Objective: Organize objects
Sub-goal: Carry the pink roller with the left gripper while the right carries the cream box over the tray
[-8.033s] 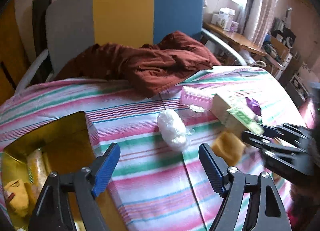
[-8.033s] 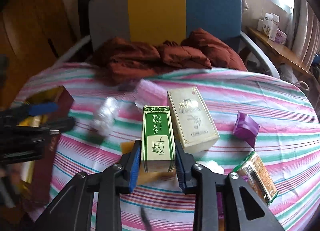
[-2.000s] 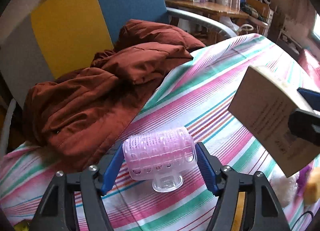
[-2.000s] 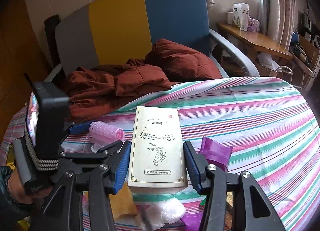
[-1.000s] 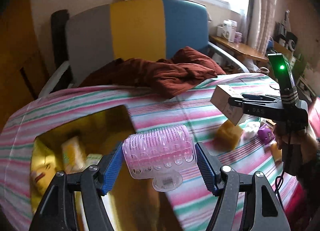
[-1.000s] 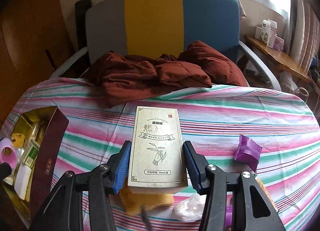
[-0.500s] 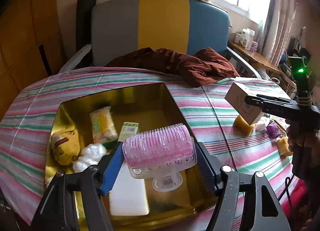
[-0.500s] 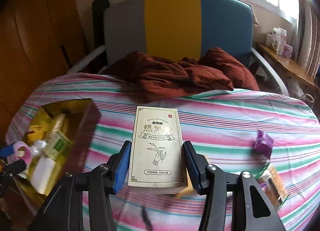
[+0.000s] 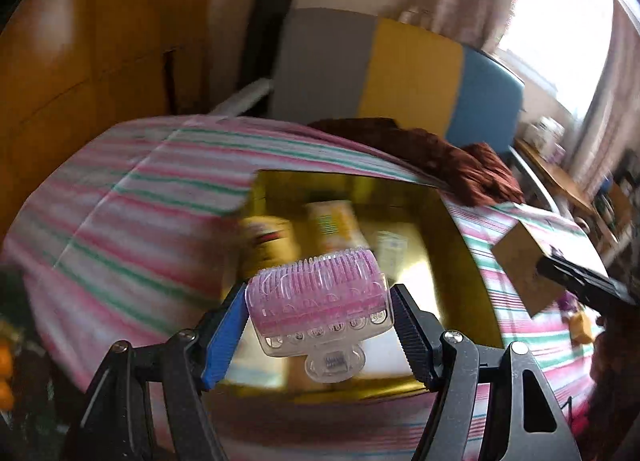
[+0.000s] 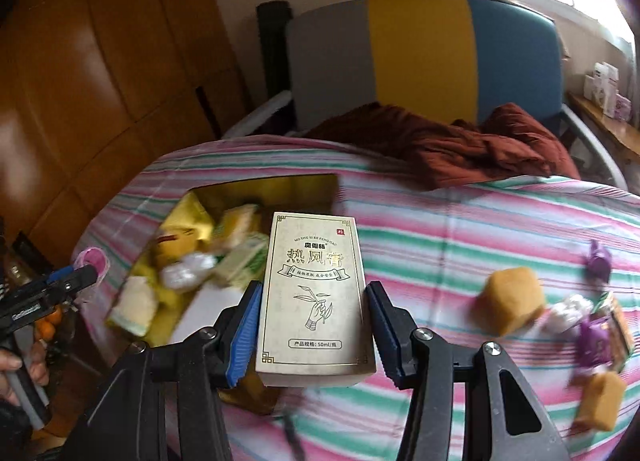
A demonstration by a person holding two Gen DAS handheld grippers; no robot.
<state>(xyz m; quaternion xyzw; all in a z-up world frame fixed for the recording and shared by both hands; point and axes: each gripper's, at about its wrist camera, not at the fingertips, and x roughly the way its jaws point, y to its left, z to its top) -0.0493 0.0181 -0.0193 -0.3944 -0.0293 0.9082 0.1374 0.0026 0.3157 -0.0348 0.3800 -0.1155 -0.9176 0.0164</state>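
My left gripper point(image 9: 318, 331) is shut on a pink hair roller point(image 9: 318, 293) and holds it above the near edge of the gold box point(image 9: 452, 229). The box holds several packets and small cartons. My right gripper point(image 10: 314, 331) is shut on a beige carton point(image 10: 314, 293) with printed characters, held above the striped tablecloth beside the gold box point(image 10: 276, 185). The left gripper with the pink roller point(image 10: 93, 259) shows at the left of the right wrist view. The beige carton point(image 9: 528, 261) shows at the right of the left wrist view.
A yellow sponge block point(image 10: 512, 299), a white wad point(image 10: 566, 313), purple wrappers point(image 10: 598, 257) and another yellow block point(image 10: 600, 401) lie on the striped cloth point(image 10: 460, 229) at the right. A dark red jacket point(image 10: 460, 145) lies at the table's far side before a grey, yellow and blue chair point(image 10: 420, 57).
Both grippers have moved left toward the gold box with their loads. The left view now looks down over the box's near edge, and the right gripper's carton is closer to the box.
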